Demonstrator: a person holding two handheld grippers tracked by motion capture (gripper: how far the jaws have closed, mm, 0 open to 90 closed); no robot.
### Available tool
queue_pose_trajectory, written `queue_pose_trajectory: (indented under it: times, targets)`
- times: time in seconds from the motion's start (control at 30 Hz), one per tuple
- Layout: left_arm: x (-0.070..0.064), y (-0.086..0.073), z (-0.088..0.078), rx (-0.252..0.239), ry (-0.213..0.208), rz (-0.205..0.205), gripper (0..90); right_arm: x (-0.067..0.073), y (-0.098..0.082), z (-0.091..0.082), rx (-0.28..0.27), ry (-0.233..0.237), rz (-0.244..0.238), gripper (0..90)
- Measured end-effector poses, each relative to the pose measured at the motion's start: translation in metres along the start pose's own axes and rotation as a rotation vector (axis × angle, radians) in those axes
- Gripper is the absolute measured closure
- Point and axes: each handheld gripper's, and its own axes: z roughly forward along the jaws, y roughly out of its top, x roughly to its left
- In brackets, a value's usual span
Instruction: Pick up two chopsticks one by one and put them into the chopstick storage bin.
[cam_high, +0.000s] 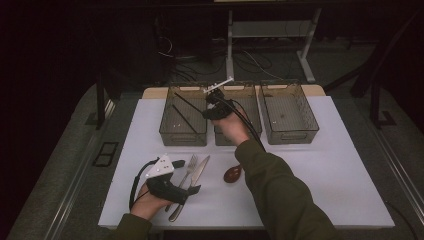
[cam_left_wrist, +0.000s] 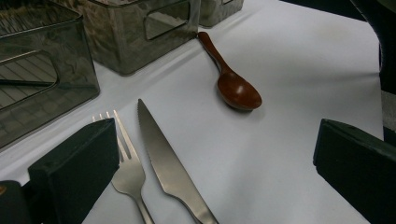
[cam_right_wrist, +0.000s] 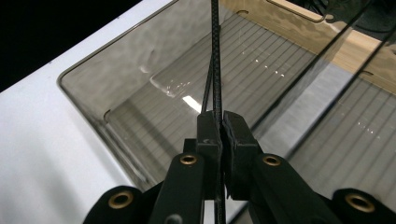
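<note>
The right gripper (cam_right_wrist: 219, 123) pinches a chopstick (cam_right_wrist: 215, 56) over the left bin (cam_high: 183, 131), while fork (cam_left_wrist: 126, 163), knife (cam_left_wrist: 168, 163) and spoon (cam_left_wrist: 236, 86) wait at 6 o'clock by the spread left gripper (cam_left_wrist: 210, 158).

Right gripper (cam_high: 214, 97) hangs over the left bin (cam_high: 183, 116), which has black chopsticks (cam_high: 184, 112) in it. Left gripper (cam_high: 186, 176) sits low on the table (cam_high: 325, 175), right by the fork (cam_high: 186, 175) and knife (cam_high: 199, 170); brown spoon (cam_high: 233, 173) nearby.
</note>
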Motion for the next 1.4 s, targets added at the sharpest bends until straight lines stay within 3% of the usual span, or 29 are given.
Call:
queue_pose_trajectory:
  times: [0.67, 0.8, 1.13, 1.4]
  targets:
    - [-0.001, 0.001, 0.001, -0.006, -0.012, -0.006, 0.0, 0.009, 0.019, 0.044, 0.063, -0.04, 0.039, 84.2]
    - [-0.001, 0.001, 0.001, -0.007, -0.013, -0.005, 0.0, 0.011, 0.019, 0.048, 0.033, -0.01, 0.039, 73.8]
    - [0.0, 0.001, 0.0, -0.006, -0.009, -0.002, 0.0, 0.017, 0.018, 0.029, -0.002, 0.054, -0.033, 51.5]
    - [-0.001, 0.0, 0.0, -0.002, -0.006, -0.006, 0.0, 0.012, 0.011, 0.004, -0.057, 0.111, -0.067, 44.4]
